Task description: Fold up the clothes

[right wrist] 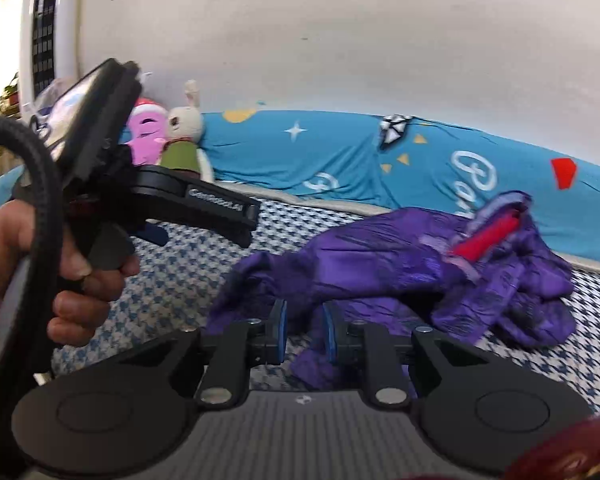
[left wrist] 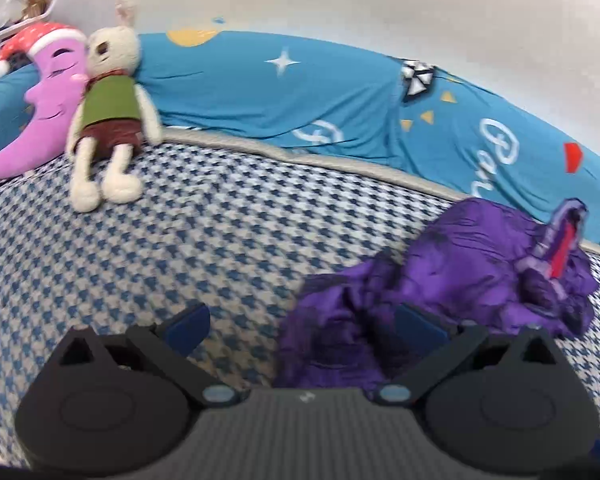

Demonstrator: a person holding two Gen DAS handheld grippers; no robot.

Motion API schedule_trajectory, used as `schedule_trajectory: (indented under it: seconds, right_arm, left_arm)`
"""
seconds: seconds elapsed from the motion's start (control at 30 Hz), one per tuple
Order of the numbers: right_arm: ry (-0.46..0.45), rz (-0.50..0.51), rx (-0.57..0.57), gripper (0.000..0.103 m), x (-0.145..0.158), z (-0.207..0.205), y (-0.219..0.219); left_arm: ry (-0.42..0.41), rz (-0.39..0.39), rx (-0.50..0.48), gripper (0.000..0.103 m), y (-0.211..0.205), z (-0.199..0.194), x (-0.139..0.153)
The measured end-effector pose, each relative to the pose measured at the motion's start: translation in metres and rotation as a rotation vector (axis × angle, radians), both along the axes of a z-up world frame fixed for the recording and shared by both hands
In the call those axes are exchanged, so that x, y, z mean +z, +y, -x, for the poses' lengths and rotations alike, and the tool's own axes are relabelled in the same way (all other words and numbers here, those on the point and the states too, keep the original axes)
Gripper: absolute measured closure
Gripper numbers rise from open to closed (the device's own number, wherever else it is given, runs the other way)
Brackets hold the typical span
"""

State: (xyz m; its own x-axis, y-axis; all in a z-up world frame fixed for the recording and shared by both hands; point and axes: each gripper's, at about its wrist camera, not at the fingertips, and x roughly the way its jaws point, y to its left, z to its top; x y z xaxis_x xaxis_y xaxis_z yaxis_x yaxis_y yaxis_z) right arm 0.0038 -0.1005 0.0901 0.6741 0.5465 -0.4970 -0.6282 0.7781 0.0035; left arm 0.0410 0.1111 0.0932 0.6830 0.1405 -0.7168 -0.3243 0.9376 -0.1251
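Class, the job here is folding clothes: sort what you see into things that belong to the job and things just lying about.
Belongs to the job:
purple garment
left gripper
right gripper

Just lying about:
rabbit plush
pink moon plush
blue star-print sheet

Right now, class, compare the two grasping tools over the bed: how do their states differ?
The left tool has its fingers spread wide, one over checked cover, one over the purple garment, gripping nothing. The right tool has its fingers nearly closed, with a fold of the purple garment between them; whether it is pinched is unclear. Both are black with blue pads and hover low at the garment's near edge.
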Motion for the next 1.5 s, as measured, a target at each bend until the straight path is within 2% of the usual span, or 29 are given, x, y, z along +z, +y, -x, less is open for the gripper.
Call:
schedule_trajectory:
  seconds: [0.07,0.13,0.2,0.33,0.5,0.67,0.93,1.1,1.17,1.27,1.33,1.5]
  right_arm:
    - [0.000,0.001,-0.034,0.080,0.001,-0.002,-0.005]
    - [0.009,0.001,-0.067,0.072,0.000,-0.006,-0.011]
    - [0.019,0.003,-0.092,0.069,-0.002,-0.012,-0.016]
    - [0.035,0.014,-0.137,0.066,-0.006,-0.017,-0.026]
    - [0.100,0.002,-0.164,0.060,-0.013,-0.025,-0.036]
    - [0.127,0.035,-0.172,0.058,-0.022,-0.027,-0.038]
    - [0.161,0.041,-0.164,0.058,-0.028,-0.030,-0.043]
    - [0.171,0.050,-0.161,0.058,-0.029,-0.032,-0.043]
    - [0.173,0.053,-0.166,0.058,-0.030,-0.034,-0.042]
    - [0.175,0.050,-0.171,0.058,-0.031,-0.037,-0.041]
    - [0.175,0.045,-0.174,0.058,-0.032,-0.039,-0.041]
    - [0.174,0.041,-0.173,0.058,-0.032,-0.042,-0.038]
  left_arm:
    - [-0.020,0.001,-0.033,0.000,-0.009,0.000,0.002]
    - [-0.038,-0.003,-0.066,0.000,-0.018,-0.001,0.003]
    - [-0.052,-0.009,-0.098,0.000,-0.027,-0.001,0.004]
    - [-0.079,-0.023,-0.166,0.000,-0.047,-0.002,0.006]
    - [-0.114,-0.037,-0.250,0.000,-0.071,-0.003,0.006]
    - [-0.104,-0.050,-0.298,0.000,-0.090,-0.011,-0.004]
    - [-0.023,-0.022,-0.245,0.000,-0.097,-0.037,-0.030]
    - [-0.018,-0.016,-0.204,0.000,-0.091,-0.045,-0.036]
    - [-0.029,-0.007,-0.191,0.005,-0.087,-0.046,-0.035]
    - [-0.042,0.013,-0.165,0.019,-0.080,-0.047,-0.032]
    - [-0.049,0.008,-0.124,0.032,-0.073,-0.047,-0.031]
    - [-0.073,-0.039,-0.004,0.035,-0.053,-0.050,-0.028]
